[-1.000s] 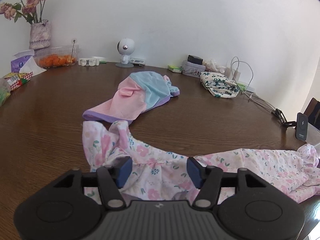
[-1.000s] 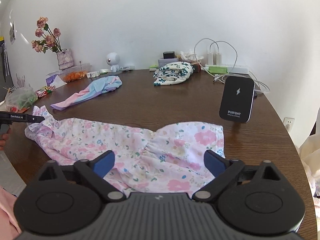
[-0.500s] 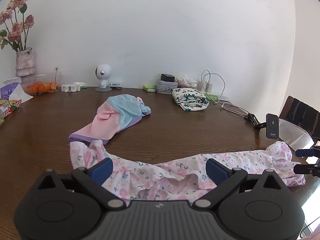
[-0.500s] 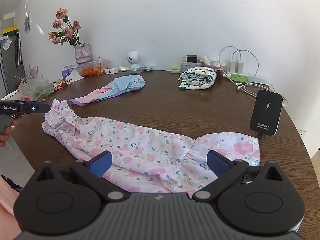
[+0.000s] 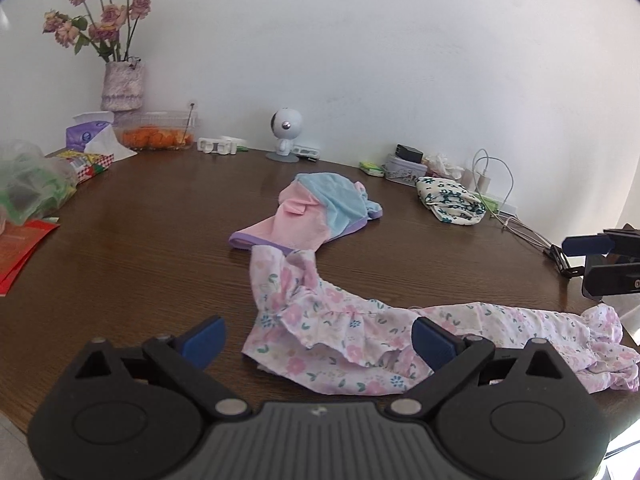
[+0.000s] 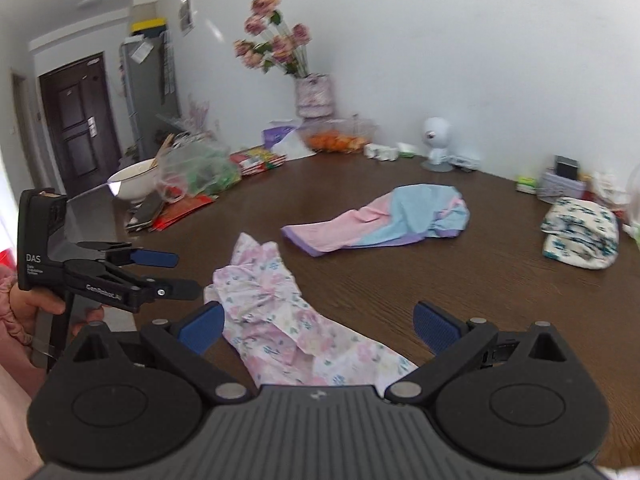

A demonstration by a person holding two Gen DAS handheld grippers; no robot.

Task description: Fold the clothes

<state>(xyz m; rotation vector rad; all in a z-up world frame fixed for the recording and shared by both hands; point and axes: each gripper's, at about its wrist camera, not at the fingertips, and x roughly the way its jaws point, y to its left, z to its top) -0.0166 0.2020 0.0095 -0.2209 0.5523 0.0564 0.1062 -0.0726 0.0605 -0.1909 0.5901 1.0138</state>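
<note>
A pink floral garment point(image 5: 340, 320) lies stretched in a rumpled strip along the near side of the brown table point(image 5: 140, 248). My left gripper point(image 5: 318, 338) hovers open just above its frilled end, pads clear of the cloth. The right gripper point(image 6: 318, 326) is open too, above the same garment point(image 6: 272, 312), holding nothing. Each shows in the other's view: left gripper point(image 6: 176, 274), right gripper point(image 5: 588, 264). A pink, blue and purple garment point(image 5: 316, 212) lies unfolded farther back. A folded white floral bundle point(image 5: 450, 200) sits at the back right.
Along the wall stand a flower vase point(image 5: 122, 84), a tub of orange food point(image 5: 158, 136), a small white camera figure point(image 5: 285, 132) and chargers with cables point(image 5: 492, 184). A plastic bag point(image 6: 196, 172), a bowl point(image 6: 134, 178) and red packets crowd the left edge. A hand point(image 6: 28, 308) holds the left gripper.
The left jaws opened wide and let go of the floral garment's frilled end. The right gripper swung left and rose, so its view now faces the vase side.
</note>
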